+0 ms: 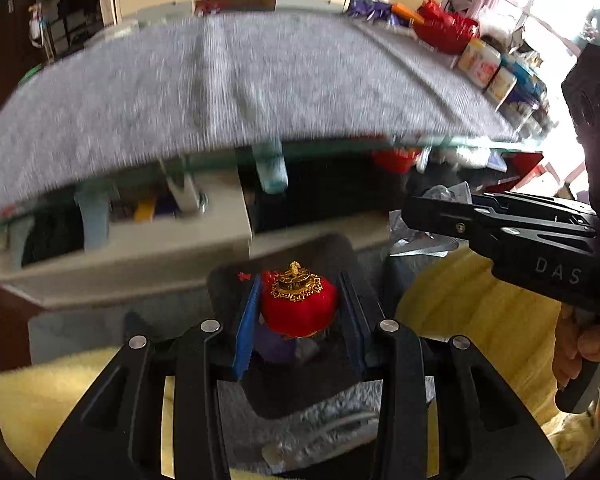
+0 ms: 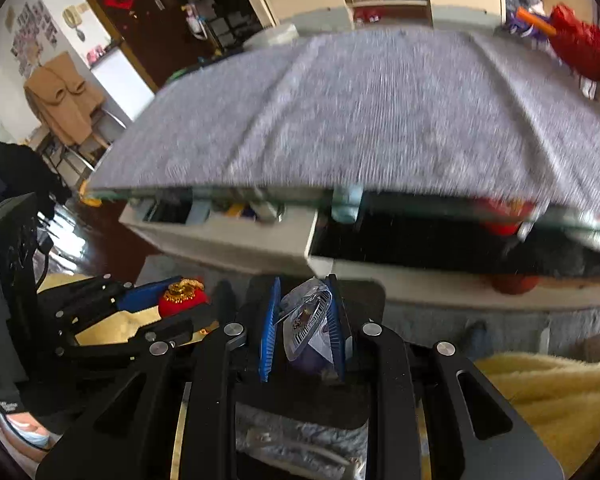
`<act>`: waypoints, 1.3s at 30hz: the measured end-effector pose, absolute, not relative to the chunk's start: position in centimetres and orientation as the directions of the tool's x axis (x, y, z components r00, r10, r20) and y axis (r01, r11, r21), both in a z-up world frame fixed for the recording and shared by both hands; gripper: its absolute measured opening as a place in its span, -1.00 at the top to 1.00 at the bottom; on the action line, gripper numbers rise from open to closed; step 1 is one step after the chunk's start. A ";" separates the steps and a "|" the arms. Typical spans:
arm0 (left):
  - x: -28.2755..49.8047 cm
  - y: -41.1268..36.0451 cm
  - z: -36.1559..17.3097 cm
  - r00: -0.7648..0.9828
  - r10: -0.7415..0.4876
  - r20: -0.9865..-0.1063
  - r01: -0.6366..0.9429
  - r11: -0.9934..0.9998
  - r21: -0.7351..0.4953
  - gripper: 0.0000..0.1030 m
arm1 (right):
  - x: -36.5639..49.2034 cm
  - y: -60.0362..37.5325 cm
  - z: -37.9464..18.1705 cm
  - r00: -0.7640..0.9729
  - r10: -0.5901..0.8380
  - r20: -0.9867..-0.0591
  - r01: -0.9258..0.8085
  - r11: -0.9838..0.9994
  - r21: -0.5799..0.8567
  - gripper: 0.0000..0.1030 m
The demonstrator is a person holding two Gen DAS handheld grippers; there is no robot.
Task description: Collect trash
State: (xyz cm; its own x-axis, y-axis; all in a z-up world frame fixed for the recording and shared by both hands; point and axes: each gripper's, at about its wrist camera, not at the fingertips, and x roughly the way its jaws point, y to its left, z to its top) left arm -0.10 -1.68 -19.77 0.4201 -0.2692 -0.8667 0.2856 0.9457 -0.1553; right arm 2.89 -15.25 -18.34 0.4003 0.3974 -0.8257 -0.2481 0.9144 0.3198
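both grippers loaded, held before the grey-cloth table

left gripper (image 1: 298, 312) is clamped on a round red fabric ornament (image 1: 298, 310) with a gold filigree cap; right gripper (image 2: 304, 324) pinches a crumpled silver foil wrapper (image 2: 306, 320) between blue pads, below the glass-edged table (image 2: 360, 120).

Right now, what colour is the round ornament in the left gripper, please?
Red round ornament with gold cap; left wrist view.

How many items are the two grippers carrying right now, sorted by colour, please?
Red and gold: 1, the ornament between the left gripper's fingers.
Silver: 1, the crumpled wrapper between the right gripper's fingers.
Total: 2
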 end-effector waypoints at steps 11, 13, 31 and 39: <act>-0.8 -1.6 -26.2 0.283 -0.282 -0.917 0.252 0.944 -0.213 0.31 | 3.1 -14.7 -25.2 0.274 0.404 -0.873 -0.171 0.914 0.369 0.53; -0.6 -1.8 -26.7 0.264 -0.290 -0.920 0.252 0.941 -0.225 0.31 | 3.4 -14.9 -25.7 0.265 0.409 -0.873 -0.161 0.911 0.378 0.53; 0.4 -0.1 -25.6 0.304 -0.242 -0.921 0.195 0.962 -0.189 -0.64 | 4.3 -16.9 -22.7 0.360 0.345 -0.867 -0.127 0.938 0.321 -0.60; 0.5 1.7 -19.0 0.450 -0.239 -0.860 0.164 0.969 -0.184 -0.84 | 3.3 -20.2 -16.9 0.513 0.265 -0.817 -0.101 0.963 0.250 -0.93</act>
